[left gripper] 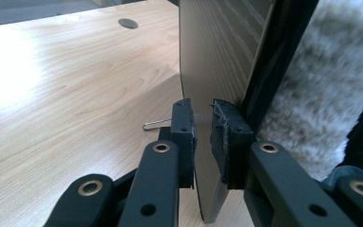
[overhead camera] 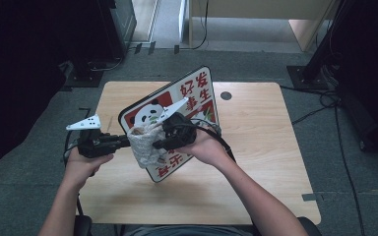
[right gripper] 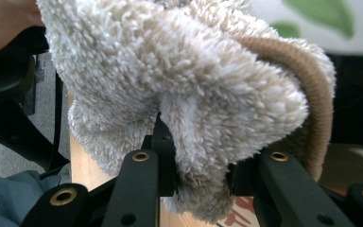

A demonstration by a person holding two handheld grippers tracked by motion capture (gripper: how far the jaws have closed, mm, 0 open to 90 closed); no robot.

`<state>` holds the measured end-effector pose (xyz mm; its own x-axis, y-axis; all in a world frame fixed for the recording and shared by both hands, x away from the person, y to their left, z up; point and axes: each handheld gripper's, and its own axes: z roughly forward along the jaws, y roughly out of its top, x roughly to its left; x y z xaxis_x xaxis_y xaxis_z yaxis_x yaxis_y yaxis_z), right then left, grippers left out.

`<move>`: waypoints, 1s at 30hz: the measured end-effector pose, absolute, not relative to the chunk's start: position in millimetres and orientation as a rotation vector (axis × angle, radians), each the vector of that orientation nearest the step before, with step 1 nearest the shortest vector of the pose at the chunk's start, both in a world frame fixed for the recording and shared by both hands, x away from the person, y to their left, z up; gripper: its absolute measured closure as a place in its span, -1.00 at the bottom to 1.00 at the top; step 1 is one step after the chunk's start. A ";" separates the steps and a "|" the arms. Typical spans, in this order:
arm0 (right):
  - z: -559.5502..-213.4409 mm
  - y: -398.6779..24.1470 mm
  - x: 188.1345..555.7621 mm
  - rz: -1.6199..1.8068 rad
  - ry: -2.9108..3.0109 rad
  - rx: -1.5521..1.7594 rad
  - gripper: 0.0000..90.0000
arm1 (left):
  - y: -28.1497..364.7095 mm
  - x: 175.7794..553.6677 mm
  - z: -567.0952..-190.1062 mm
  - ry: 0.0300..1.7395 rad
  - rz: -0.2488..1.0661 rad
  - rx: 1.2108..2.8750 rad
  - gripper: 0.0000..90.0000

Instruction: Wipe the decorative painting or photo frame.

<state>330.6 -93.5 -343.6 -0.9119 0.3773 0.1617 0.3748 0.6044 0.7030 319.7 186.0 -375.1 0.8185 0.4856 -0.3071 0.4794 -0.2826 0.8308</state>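
From above, my left gripper (overhead camera: 123, 141) clamps the panda sign board (overhead camera: 197, 93), tilted up over the wooden table (overhead camera: 256, 147). The left gripper view shows the board's plain back. My right gripper (right gripper: 194, 182) pinches a fluffy cloth (right gripper: 179, 80) against the board's front.

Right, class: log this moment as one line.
left gripper: shut on panda-print board edge | right gripper: shut on fluffy cream cloth | cloth against board

Upright panda board (overhead camera: 189, 98) blocks table (overhead camera: 256, 172) centre, bare tabletop left and right
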 end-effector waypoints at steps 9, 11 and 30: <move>-362.5 -97.1 326.9 1.226 2.822 0.649 0.56 | 186.4 319.8 -375.4 0.724 0.002 1.921 0.77; -365.8 -97.6 326.0 1.229 2.822 0.647 0.56 | 186.3 319.7 -375.5 0.723 -0.001 1.921 0.77; -407.8 -106.3 316.2 1.215 2.835 0.648 0.56 | 186.2 318.8 -376.0 0.718 -0.002 1.921 0.77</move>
<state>316.2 -106.3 -407.8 -0.9153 0.3661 0.1677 0.3740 0.6184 0.6912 318.8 186.2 -376.0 0.8207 0.4789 -0.3116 0.4802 -0.2828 0.8303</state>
